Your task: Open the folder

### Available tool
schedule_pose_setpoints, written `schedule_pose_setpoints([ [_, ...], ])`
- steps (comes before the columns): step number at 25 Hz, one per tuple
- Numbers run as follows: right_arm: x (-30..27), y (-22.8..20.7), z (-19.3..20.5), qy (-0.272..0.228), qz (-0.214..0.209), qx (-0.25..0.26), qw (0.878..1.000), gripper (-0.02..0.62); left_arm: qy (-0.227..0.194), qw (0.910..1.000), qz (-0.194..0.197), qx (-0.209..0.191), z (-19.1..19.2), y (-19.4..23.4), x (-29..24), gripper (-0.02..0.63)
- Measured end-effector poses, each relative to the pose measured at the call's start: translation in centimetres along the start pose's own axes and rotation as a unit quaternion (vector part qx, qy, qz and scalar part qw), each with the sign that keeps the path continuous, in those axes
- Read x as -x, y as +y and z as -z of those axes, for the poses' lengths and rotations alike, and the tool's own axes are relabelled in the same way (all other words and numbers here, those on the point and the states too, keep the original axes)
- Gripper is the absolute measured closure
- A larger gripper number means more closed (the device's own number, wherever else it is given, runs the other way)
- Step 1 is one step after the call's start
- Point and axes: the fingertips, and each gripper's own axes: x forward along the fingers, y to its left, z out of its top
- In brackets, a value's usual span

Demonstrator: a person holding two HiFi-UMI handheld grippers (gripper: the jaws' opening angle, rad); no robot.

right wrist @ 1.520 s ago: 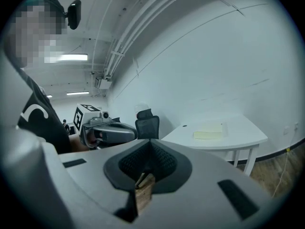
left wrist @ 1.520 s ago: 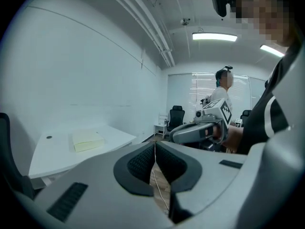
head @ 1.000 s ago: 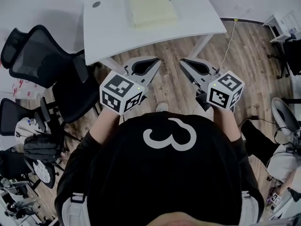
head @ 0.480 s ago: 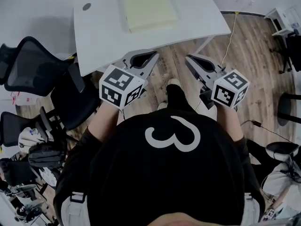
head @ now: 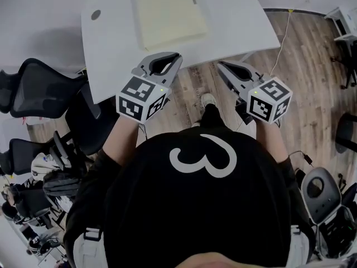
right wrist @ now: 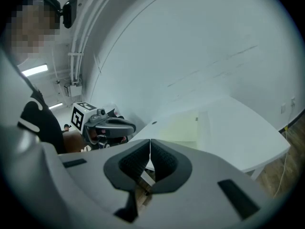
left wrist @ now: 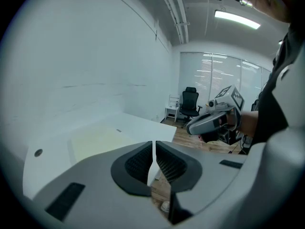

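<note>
Closed, empty left tongs (left wrist: 153,149) face the pale folder (left wrist: 100,140).

Both forearms reach forward. Left gripper (head: 176,57) sits at 11 o'clock, right gripper (head: 220,65) at 1 o'clock; tips angle inward, jaws closed and empty.

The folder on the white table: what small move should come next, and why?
Probably carry both tools forward toward the folder. The left tool and right tool are shut and empty, near the front edge of the table, and the pale yellow folder lies flat, untouched.
</note>
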Motion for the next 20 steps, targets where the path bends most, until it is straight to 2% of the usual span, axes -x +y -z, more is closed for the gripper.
schedule_pose_setpoints([
  [3, -1.2, -2.5, 0.0, 0.009, -0.006, -0.011, 1.0, 0.571, 0.019, 0.9998, -0.003, 0.003, 0.5, 1.5, -2.9, 0.584],
  [10, -3.0, -8.1, 0.7, 0.032, -0.005, -0.045, 0.998, 0.569, 0.072, 0.9965, -0.03, -0.03, 1.7, 4.9, -9.0, 0.583],
  [14, -4.1, -9.7, 1.3, 0.041, -0.005, -0.057, 0.998, 0.571, 0.096, 0.9941, -0.036, -0.036, 3.0, 6.7, -10.9, 0.581],
  [16, -5.2, -10.2, 1.9, 0.046, -0.006, -0.062, 0.997, 0.571, 0.109, 0.9916, -0.039, -0.057, 3.9, 7.9, -11.8, 0.563],
  [20, -5.8, -10.7, 3.1, 0.058, -0.013, -0.079, 0.995, 0.571, 0.142, 0.9818, -0.053, -0.114, 5.1, 8.8, -13.6, 0.484],
])
